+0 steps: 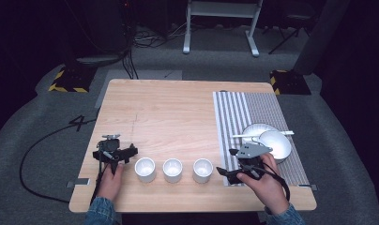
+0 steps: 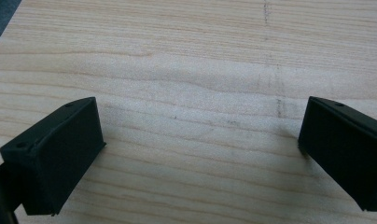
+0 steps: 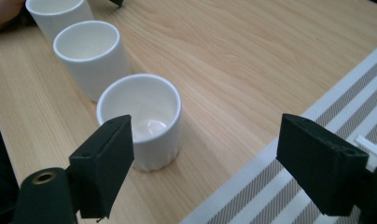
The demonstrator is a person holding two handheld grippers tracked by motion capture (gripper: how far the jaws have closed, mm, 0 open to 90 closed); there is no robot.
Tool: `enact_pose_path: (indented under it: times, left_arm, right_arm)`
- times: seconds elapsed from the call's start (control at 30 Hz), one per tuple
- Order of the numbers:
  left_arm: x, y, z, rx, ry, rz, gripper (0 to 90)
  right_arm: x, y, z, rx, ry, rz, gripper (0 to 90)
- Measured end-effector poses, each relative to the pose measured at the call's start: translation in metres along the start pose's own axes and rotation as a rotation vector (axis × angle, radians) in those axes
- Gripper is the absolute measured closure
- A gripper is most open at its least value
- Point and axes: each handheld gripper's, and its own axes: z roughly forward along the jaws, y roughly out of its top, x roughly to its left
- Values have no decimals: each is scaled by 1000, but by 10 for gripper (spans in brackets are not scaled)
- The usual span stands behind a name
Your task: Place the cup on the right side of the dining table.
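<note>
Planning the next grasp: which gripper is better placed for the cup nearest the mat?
Right. The right gripper sits beside that cup, jaws open, cup just ahead in its own view. The left gripper is past the far end of the row, two cups between.

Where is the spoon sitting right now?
In the high view the white spoon lies across the two white bowls on the striped placemat, at the table's right side, just beyond the right gripper.

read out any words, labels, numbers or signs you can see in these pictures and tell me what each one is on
"4": a dark mark shaped like this digit on the grey floor left of the wooden table; it may be tape rather than a number.
No text can be read on the three white cups, the bowls, the striped placemat or the grippers.
</note>
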Motion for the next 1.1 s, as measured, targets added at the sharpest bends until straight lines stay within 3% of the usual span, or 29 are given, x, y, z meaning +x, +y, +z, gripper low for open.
enact_pose_path:
  times: [0.13,0.43,0.7,1.1]
  left_arm:
    - [0,0,0,0,0,0,1]
    - [0,0,0,0,0,0,1]
    - [0,0,0,-1,0,0,1]
    - [0,0,0,0,0,0,1]
  right_arm:
    - [2,6,6,-25,15,8,174]
    - [14,17,31,-25,76,19,157]
    - [29,14,55,33,101,-16,158]
    - [33,8,80,127,106,-30,166]
